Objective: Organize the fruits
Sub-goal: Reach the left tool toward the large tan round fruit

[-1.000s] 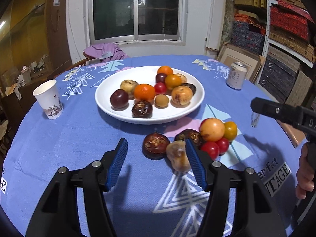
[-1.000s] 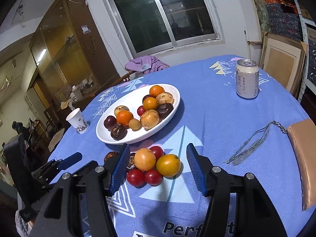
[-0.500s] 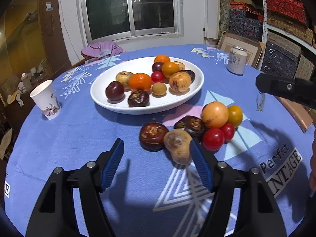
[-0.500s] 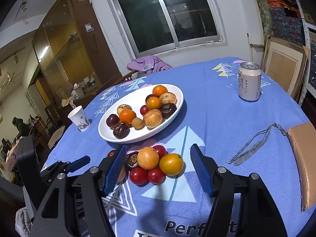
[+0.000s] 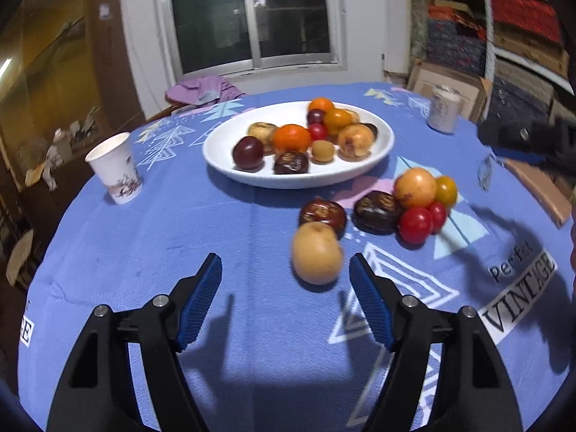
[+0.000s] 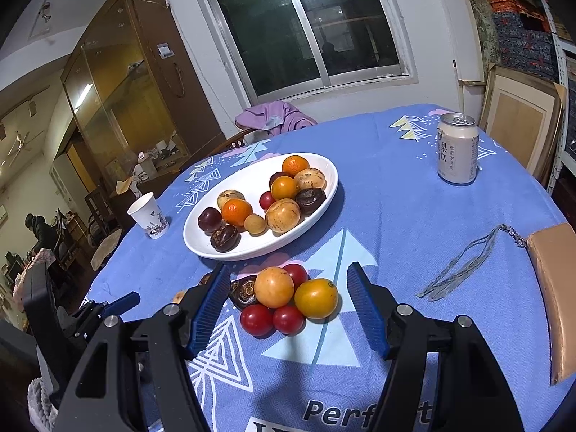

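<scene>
One plate [image 6: 325, 199], one paper cup [image 6: 149, 216], one can [image 6: 457, 149] (tongs: two).

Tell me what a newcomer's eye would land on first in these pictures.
First, the white oval plate heaped with orange, tan and dark fruits at the middle of the blue patterned tablecloth. Next, the loose cluster of red, yellow and dark fruits on the cloth just in front of the plate, between the open right tongs. In the left view, a tan round fruit lies apart, near the opening left tongs.

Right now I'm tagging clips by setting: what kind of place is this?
Probably a lived-in home dining room: a round table under a printed blue tablecloth, a glass-fronted wooden cabinet, and stacked boxes along one wall.
</scene>
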Available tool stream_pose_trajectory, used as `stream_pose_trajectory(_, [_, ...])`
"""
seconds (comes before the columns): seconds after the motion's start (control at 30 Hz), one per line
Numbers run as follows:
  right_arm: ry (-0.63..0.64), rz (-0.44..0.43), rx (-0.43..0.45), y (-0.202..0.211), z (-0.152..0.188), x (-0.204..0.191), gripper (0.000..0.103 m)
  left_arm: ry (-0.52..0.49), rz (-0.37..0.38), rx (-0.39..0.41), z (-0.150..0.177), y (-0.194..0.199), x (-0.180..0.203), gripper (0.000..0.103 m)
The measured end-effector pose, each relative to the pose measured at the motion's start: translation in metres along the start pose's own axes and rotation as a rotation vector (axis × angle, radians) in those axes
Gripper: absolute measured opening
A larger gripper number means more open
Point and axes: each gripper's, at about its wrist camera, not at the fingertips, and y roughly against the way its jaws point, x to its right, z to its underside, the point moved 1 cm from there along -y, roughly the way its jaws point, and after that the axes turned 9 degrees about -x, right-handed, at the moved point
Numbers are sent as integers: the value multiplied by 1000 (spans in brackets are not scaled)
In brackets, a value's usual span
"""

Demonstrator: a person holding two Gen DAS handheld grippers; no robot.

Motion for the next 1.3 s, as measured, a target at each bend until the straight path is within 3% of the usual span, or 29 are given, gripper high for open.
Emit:
stream_pose_trajectory(0.13, [9, 2, -5, -1, 2, -2, 68, -22, 1, -7, 0, -1, 7, 72])
stream_pose_trajectory(0.37, [21, 10, -20, -6, 3, -5, 68, 31, 13, -64, -4, -17, -3, 72])
stream_pose_trajectory(0.5, [15, 6, -18, -5, 3, -4, 68, 93, -61, -26, -5, -10, -24, 73])
stream_pose_trajectory(0.6, [14, 3, -14, -5, 2, -4, 68, 145, -42, -20, -4, -7, -38, 72])
stream_pose_trajectory(0.8, [26, 6, -20, -6, 4, -6, 68, 77, -39, -37, -2, -12, -25, 72])
stream_pose_trajectory(0.97, [31, 9, -29, -8, 6, -8, 68, 114, -3, -61, -1, -15, -31, 72])
stream_pose_trajectory(1.3, [70, 21, -57, -17, 12, -18, 68, 98, -19, -76, -3, -20, -25, 72])
